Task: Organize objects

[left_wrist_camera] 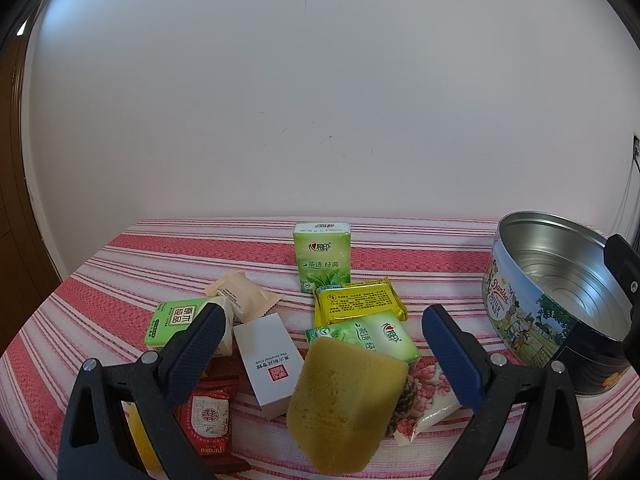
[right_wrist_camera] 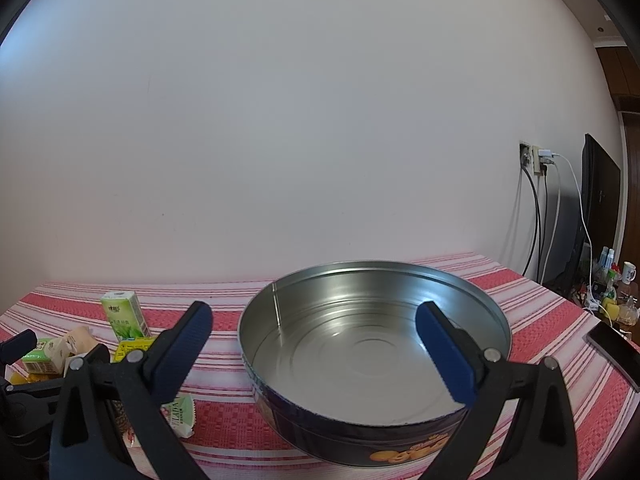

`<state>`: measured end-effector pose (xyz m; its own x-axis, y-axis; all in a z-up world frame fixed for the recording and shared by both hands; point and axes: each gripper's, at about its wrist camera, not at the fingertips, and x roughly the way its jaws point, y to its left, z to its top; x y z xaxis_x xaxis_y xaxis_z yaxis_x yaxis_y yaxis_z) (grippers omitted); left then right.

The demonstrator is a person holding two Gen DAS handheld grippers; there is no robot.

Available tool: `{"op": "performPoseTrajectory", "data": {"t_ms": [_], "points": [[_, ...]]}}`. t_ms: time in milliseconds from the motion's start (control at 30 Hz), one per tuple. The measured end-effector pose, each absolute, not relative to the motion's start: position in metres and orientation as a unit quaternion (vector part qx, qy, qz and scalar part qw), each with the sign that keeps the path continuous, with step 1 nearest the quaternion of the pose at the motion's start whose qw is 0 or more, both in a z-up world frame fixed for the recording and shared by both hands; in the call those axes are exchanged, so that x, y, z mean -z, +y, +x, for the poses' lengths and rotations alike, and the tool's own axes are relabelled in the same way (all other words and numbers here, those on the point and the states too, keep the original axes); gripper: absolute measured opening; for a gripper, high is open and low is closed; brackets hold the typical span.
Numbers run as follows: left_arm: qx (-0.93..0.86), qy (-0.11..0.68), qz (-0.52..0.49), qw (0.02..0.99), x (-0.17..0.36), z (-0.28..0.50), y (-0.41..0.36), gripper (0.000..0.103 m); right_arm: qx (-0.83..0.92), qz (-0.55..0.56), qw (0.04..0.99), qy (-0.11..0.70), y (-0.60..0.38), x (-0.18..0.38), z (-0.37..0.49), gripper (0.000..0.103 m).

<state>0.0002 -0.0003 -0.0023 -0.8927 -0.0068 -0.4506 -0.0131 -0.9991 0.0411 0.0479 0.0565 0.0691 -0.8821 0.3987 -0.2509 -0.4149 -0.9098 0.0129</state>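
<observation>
My left gripper (left_wrist_camera: 326, 348) is open and hovers low over a heap of small items on the striped cloth. Between its fingers, touching neither, lies a yellow sponge (left_wrist_camera: 344, 404). It leans on a green tissue pack (left_wrist_camera: 372, 336) beside a white box (left_wrist_camera: 270, 364). Behind them are a yellow packet (left_wrist_camera: 358, 304) and an upright green tissue pack (left_wrist_camera: 322, 256). The round cookie tin (left_wrist_camera: 520, 312) stands to the right. My right gripper (right_wrist_camera: 316, 344) is open over the tin (right_wrist_camera: 360, 436), whose shiny inside holds nothing.
A beige wrapper (left_wrist_camera: 240, 294), another green pack (left_wrist_camera: 180, 322), a red packet (left_wrist_camera: 208, 420) and a floral sachet (left_wrist_camera: 428, 396) crowd the heap. A dark phone (right_wrist_camera: 616, 352) lies at the table's right edge. The white wall runs close behind, with cables and a monitor at far right.
</observation>
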Motion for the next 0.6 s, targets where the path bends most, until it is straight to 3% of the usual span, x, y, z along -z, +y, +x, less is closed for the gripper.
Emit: {"op": "performPoseTrajectory", "data": {"t_ms": [600], "points": [[-0.972, 0.021, -0.232, 0.002, 0.0024, 0.0001, -0.0009, 0.1, -0.97, -0.124, 0.208, 0.035, 0.0578, -0.0683, 0.0472, 0.103]]}}
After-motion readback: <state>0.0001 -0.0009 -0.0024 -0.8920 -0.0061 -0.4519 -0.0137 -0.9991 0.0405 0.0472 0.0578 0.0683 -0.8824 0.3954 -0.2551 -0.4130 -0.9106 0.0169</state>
